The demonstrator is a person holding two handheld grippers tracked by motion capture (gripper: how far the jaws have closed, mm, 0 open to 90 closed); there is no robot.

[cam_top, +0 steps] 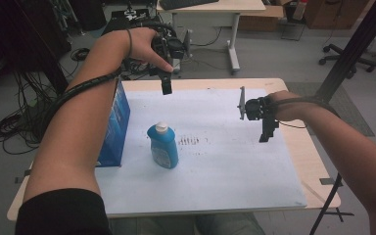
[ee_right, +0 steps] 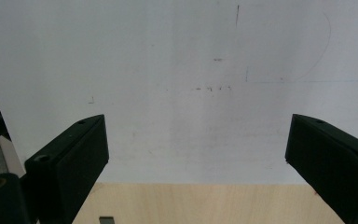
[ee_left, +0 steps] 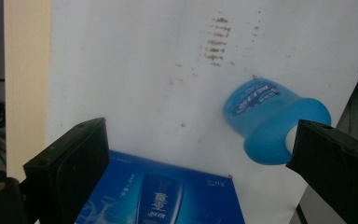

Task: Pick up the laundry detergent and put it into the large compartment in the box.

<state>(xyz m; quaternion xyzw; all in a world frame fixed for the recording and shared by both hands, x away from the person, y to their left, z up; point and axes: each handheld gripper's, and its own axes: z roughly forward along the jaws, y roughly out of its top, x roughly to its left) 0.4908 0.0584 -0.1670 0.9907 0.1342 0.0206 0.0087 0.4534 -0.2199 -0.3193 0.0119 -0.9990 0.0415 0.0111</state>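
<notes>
Both forearms entered from the frame's bottom; the left gripper [cam_top: 167,84] and right gripper [cam_top: 266,131] hovered spread wide, empty. At centre-left the blue bottle [cam_top: 163,146] stood untouched beside the blue box [cam_top: 116,128]; grasping seemingly remained.

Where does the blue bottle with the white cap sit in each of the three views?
High view: blue bottle stands left of centre on the white sheet, right of the blue box.
Left gripper view: right of centre, by the right-hand jaw.
Right gripper view: not in it.
Shared landmark: the white sheet.
</notes>
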